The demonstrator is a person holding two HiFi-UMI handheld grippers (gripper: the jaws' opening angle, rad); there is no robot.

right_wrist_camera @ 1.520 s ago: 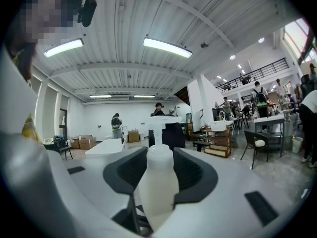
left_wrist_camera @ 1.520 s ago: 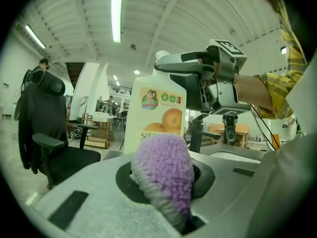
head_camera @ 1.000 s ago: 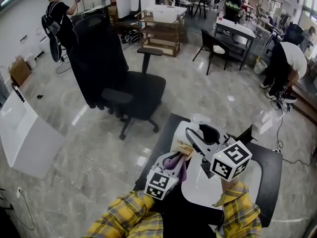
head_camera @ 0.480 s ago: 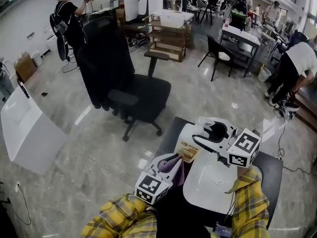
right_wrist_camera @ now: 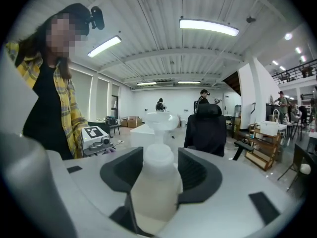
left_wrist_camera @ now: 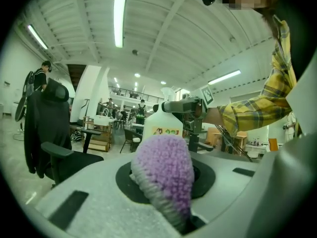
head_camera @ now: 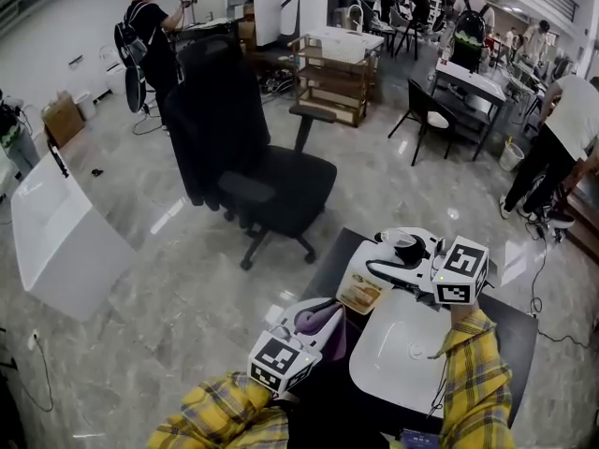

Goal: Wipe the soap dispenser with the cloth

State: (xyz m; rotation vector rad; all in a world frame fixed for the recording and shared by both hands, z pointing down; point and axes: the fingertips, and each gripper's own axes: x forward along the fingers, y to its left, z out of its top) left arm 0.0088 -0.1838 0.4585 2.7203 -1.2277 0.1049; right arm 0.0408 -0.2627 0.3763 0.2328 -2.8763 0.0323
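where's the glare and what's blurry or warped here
Head view: ceiling lights glare on the glossy floor, edges bend fisheye-style. Left gripper view: black vignetted corners, the cloth sharp enough to show its nap. Right gripper view: the soap dispenser looks soft up close, the strip light blown out.

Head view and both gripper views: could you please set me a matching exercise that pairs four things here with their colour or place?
Things:
1 cloth
2 soap dispenser
3 office chair
4 right sleeve

Descriptions:
A black, standing on the grey floor
B purple, held in the left gripper
C yellow checked
D white, with a picture label

Pairs: 1-B; 2-D; 3-A; 4-C
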